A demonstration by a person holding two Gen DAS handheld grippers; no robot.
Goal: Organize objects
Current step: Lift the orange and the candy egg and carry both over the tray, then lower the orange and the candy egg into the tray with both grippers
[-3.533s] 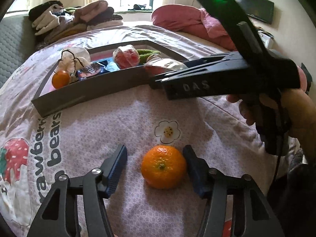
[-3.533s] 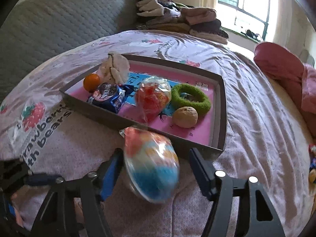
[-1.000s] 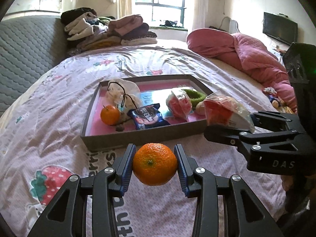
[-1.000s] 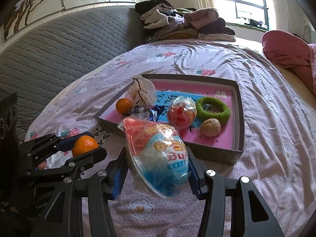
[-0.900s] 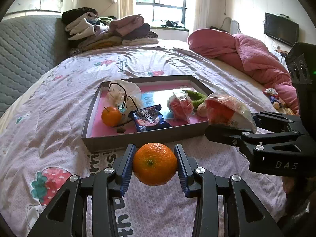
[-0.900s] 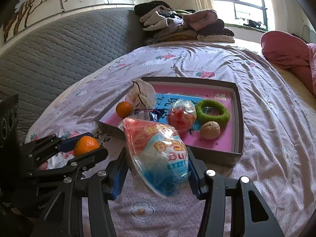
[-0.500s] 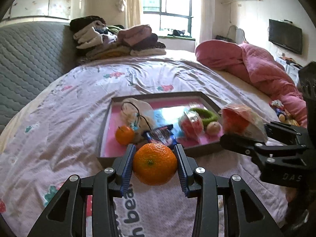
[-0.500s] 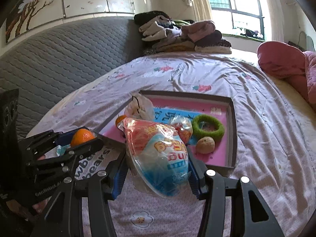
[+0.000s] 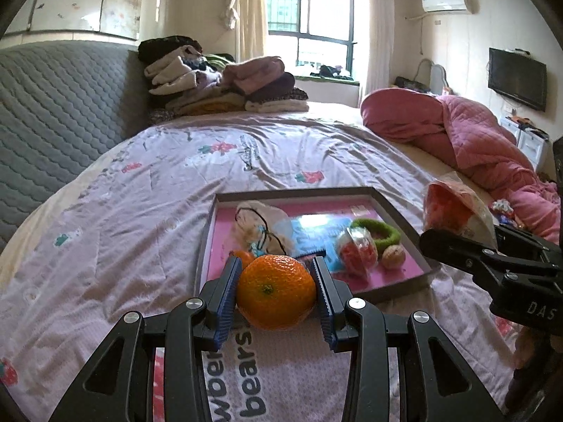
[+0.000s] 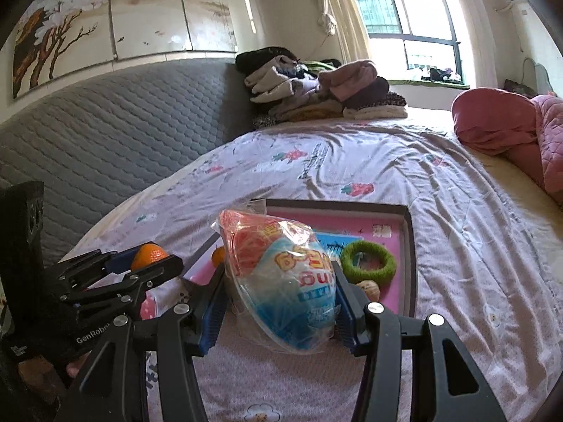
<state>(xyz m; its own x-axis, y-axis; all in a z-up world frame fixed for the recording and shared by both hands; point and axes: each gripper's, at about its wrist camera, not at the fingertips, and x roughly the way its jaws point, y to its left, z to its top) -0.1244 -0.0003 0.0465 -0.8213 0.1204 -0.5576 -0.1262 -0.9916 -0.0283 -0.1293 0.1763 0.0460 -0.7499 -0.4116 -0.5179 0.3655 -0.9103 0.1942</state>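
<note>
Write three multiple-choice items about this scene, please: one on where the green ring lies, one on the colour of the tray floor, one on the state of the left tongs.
1. Where does the green ring lie?
A. Inside the tray
B. On the folded clothes
C. In the right tongs

2. What colour is the tray's floor?
A. Yellow
B. Pink
C. White

3. What state are the left tongs in?
A. Open and empty
B. Closed on a plastic bag
C. Closed on an orange

Answers: 1 A, the ring rests on the tray floor beside a small round brownish item. 2 B, pink shows around the things in it. 3 C, both blue pads press the fruit's sides; the right tongs hold the snack bag.
</note>
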